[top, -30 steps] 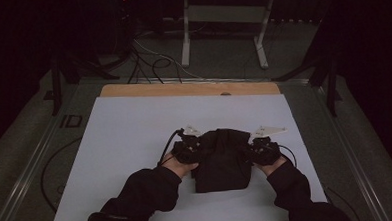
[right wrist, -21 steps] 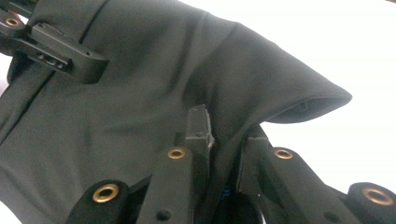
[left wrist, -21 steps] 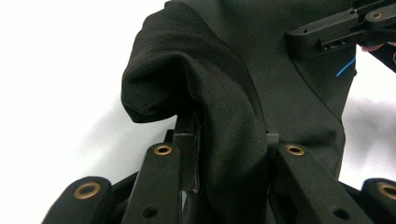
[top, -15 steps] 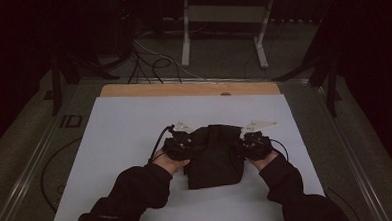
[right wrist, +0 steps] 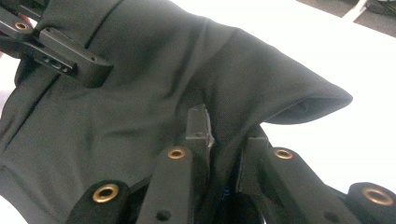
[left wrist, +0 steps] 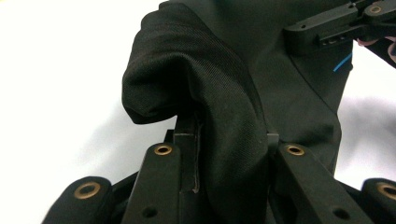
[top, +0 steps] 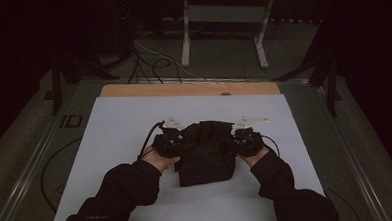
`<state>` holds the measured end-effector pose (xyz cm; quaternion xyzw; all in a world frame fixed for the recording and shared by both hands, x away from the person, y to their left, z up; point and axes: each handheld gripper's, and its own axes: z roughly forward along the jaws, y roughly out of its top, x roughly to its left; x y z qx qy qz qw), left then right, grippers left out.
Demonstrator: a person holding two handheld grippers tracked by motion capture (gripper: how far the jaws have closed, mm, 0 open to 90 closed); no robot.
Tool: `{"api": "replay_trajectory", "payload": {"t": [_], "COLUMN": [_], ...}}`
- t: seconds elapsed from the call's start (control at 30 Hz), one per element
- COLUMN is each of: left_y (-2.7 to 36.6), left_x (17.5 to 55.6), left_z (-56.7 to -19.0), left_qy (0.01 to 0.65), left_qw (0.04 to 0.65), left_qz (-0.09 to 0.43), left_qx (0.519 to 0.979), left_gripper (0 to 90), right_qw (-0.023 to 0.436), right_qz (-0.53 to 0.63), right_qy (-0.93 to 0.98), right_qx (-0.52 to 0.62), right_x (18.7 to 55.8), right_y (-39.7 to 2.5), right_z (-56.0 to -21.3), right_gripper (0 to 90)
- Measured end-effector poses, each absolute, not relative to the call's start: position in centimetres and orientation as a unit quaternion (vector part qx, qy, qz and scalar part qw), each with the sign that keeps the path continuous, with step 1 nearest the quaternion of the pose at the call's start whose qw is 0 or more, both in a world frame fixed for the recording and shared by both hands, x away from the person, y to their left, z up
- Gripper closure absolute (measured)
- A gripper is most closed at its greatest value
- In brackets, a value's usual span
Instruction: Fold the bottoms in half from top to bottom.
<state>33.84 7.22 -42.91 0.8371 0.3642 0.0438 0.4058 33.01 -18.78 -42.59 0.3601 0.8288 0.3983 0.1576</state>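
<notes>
My sleeves come in from the near edge, and each hand holds a tool at one side of the black cloth [top: 206,152] so that I can lift and fold it evenly. The left gripper [left wrist: 224,140] has its jaws pinched on a bunched fold of the fabric, gripped close to the edge so the rest hangs free. The right gripper [right wrist: 222,133] is clamped the same way on the opposite edge, where the cloth peaks up over the jaws into a raised flap. In the high view the cloth lies in the middle of the white sheet [top: 115,139], doubled into a dark, roughly square bundle between my two tools. That view is dim, so how many layers it has I can only guess; probably two or more. Beyond the sheet runs the wooden table edge [top: 183,89], then the floor with loose cables [top: 152,62] and a metal stand [top: 225,19], all well apart from the work.
</notes>
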Motion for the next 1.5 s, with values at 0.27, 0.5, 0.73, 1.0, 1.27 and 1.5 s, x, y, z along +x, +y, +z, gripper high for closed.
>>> {"api": "replay_trajectory", "payload": {"t": [0.27, 0.5, 0.73, 1.0, 1.27, 1.5], "left_y": [8.9, 9.8, 10.0, 10.1, 10.2, 10.1], "left_x": [34.0, 34.5, 35.5, 36.5, 37.5, 38.4], "left_z": [-42.4, -43.2, -44.1, -45.1, -46.0, -46.7], "left_qy": [0.358, 0.368, 0.362, 0.361, 0.37, 0.379], "left_qw": [0.401, 0.399, 0.397, 0.395, 0.391, 0.39], "left_qz": [0.043, 0.033, 0.024, 0.023, 0.025, 0.028], "left_qx": [0.842, 0.839, 0.843, 0.845, 0.842, 0.839], "left_gripper": [72.3, 72.3, 72.2, 72.1, 72.0, 72.0], "right_qw": [0.156, 0.152, 0.154, 0.162, 0.165, 0.164], "right_qz": [0.407, 0.403, 0.4, 0.391, 0.385, 0.382], "right_qy": [0.828, 0.831, 0.83, 0.83, 0.827, 0.824], "right_qx": [0.351, 0.351, 0.358, 0.364, 0.375, 0.385], "right_x": [33.2, 33.8, 34.0, 34.7, 35.8, 36.7], "right_y": [-17.3, -16.2, -15.9, -15.5, -15.3, -15.3], "right_z": [-42.1, -42.8, -43.2, -44.1, -45.3, -46.0], "right_gripper": [79.0, 79.0, 78.9, 78.9, 78.8, 78.6]}}
